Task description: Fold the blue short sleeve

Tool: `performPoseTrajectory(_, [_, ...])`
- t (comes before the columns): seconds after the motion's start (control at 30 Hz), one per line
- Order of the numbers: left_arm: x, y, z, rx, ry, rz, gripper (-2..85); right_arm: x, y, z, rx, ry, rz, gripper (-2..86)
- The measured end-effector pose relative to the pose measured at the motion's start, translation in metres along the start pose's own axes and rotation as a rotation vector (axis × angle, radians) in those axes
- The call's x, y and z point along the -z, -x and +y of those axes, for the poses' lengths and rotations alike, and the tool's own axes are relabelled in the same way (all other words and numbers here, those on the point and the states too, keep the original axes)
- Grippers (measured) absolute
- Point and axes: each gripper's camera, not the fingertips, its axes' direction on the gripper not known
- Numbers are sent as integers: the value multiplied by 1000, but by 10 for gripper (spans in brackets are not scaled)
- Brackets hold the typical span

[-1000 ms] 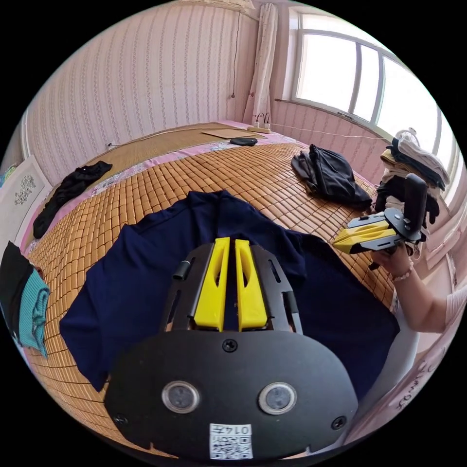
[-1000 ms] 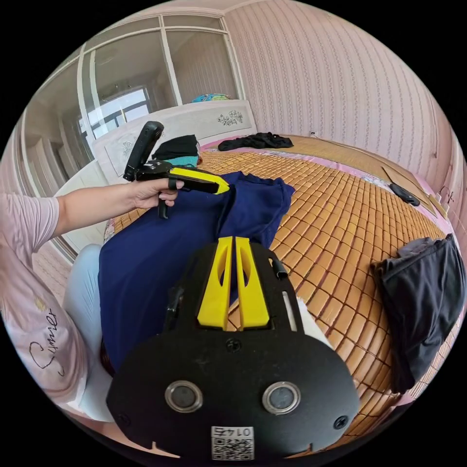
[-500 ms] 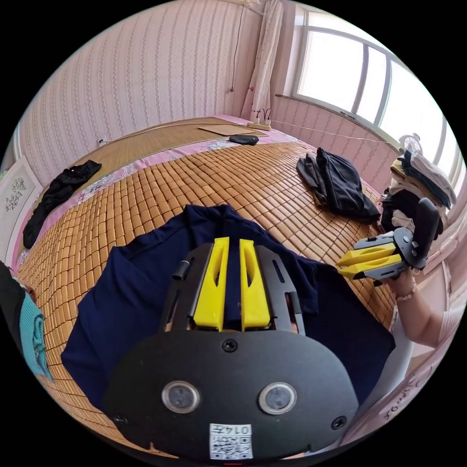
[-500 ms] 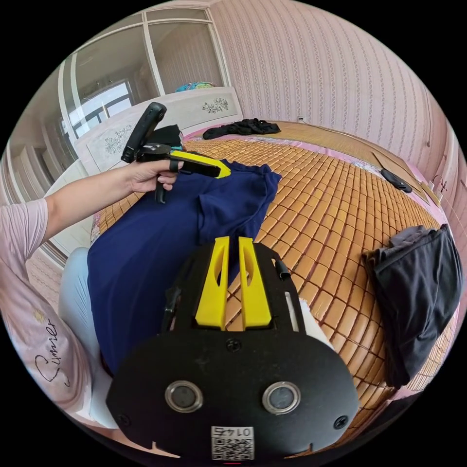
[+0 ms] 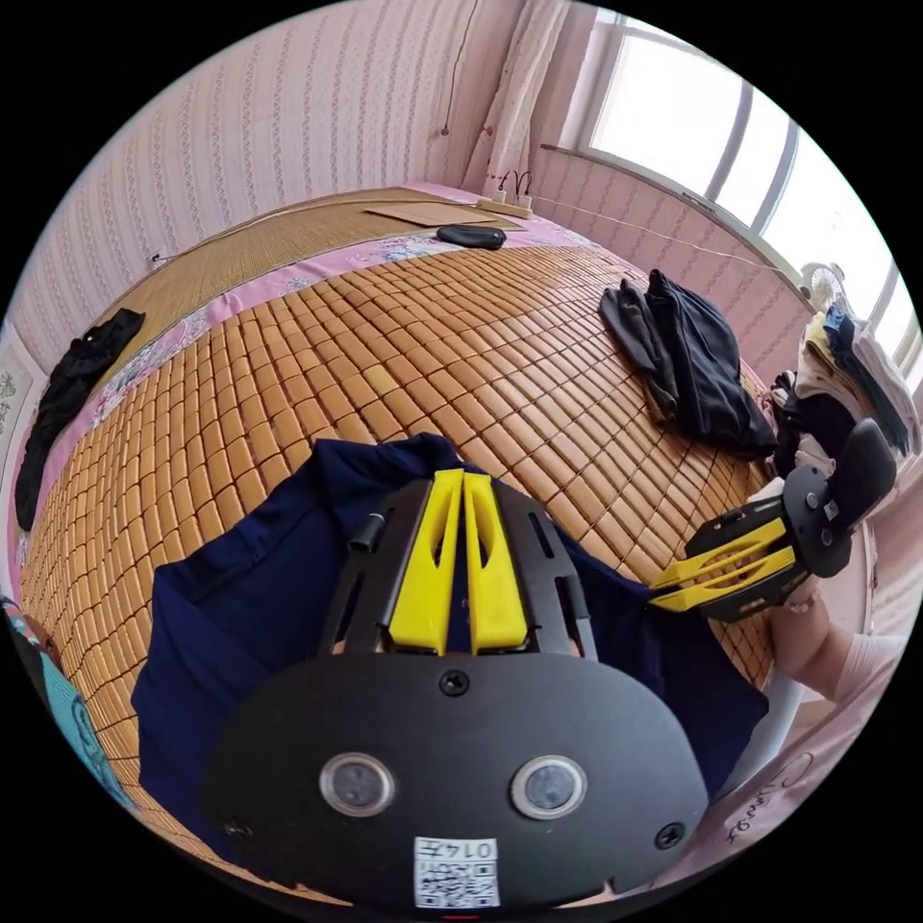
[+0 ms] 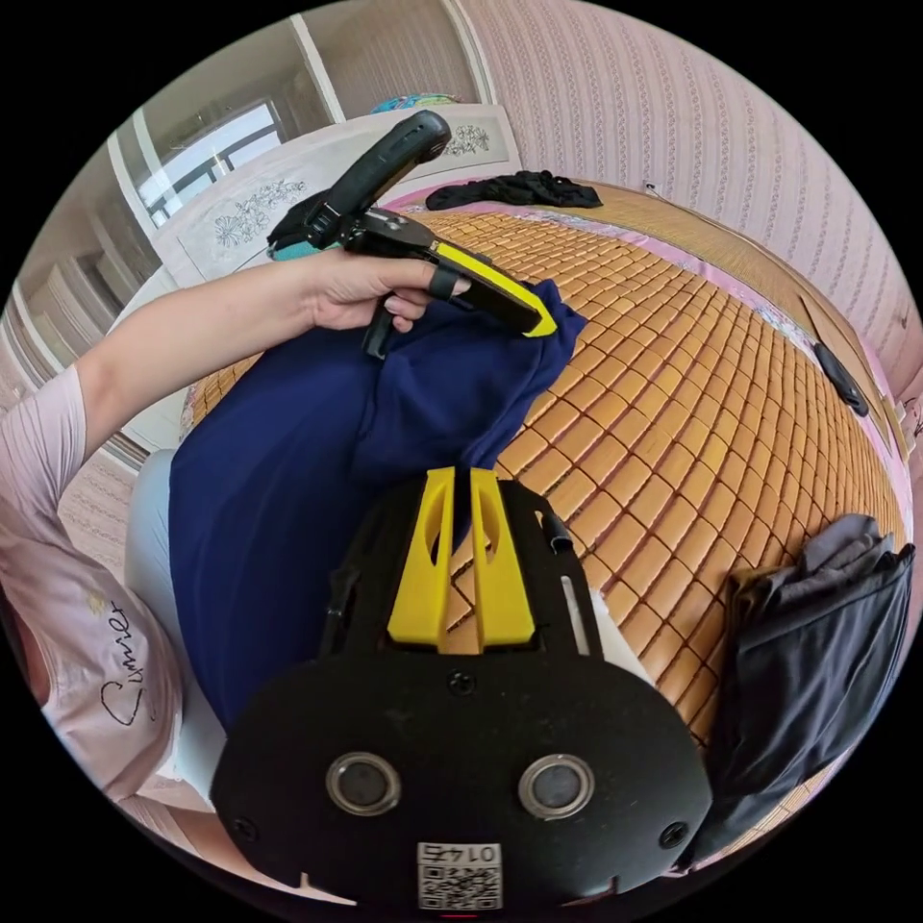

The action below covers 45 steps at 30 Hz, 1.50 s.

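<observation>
Left gripper view.
- Left gripper (image 5: 454,481): at 6 o'clock, jaws drawn almost together with a sliver of dark blue between them. I cannot tell whether they pinch the cloth or merely hang over it.
- Blue short sleeve (image 5: 250,606): spread on the bamboo mat (image 5: 404,346) from 6 to 8 o'clock, its neck end toward 12 (laid flat so I can fold it).
- Right gripper (image 5: 668,591): at 3 o'clock, jaws a narrow gap apart, tips at the shirt's edge, empty; I judge I hold it there ready to take that side.
- Black clothes (image 5: 697,370): at 2 o'clock, well apart from the shirt, kept off my working space.

Right gripper view.
- Right gripper (image 6: 461,481): at 6 o'clock, jaws slightly parted, nothing between them, hovering where the shirt's edge meets the mat.
- Left gripper (image 6: 538,325): at 11 o'clock in my hand (image 6: 361,288), tip down against a raised bunch of the blue short sleeve (image 6: 288,481), which runs from 11 to 8 o'clock toward my body.
- Dark folded garment (image 6: 817,635): at 4 o'clock.
</observation>
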Motion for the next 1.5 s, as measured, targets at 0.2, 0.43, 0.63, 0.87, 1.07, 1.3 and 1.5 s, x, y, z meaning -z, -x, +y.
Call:
performPoseTrajectory(0.2, [0,-2,-17,4,-35,6,-7,6,-12,10,-28,-22,-13,9])
performPoseTrajectory(0.43, [5,-2,-16,-43,27,-131,46,23,-5,14,55,-135,-7,57])
performPoseTrajectory(0.63, [-17,5,-18,-13,114,-65,47,2,9,6,117,-68,12,67])
performPoseTrajectory(0.87, [-12,5,-28,-13,59,0,-5,-10,-2,2,38,10,35,68])
performPoseTrajectory(1.07, [-13,-10,-48,-38,18,18,-7,-3,-9,6,6,-9,21,32])
performPoseTrajectory(1.3, [-34,-22,-56,-4,102,-60,12,1,-16,9,-26,16,60,15])
performPoseTrajectory(1.5, [22,-33,-43,-22,3,-280,45,15,-1,9,17,-95,85,36])
